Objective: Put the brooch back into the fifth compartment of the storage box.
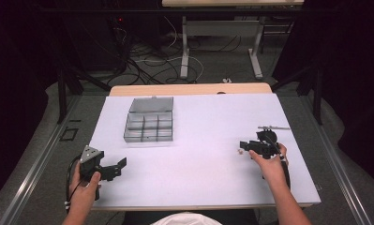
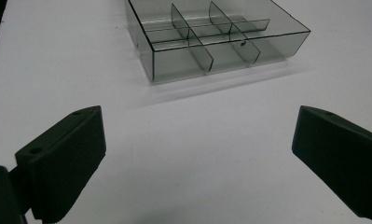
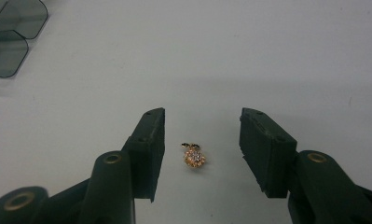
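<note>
We note R gripper (image 3: 202, 149) at table's right w/ jaws part-open, straddling but not touching small gold earring (image 3: 194, 157), prob. a stud, lying centred betw. pads w/ no clear long axis; L gripper (image 2: 197, 163) wide open, empty, far off at near left.

Lab, floor cables (image 1: 147, 63), dark curtains (image 1: 16, 70), white-topped test table (image 1: 198, 154)
</note>
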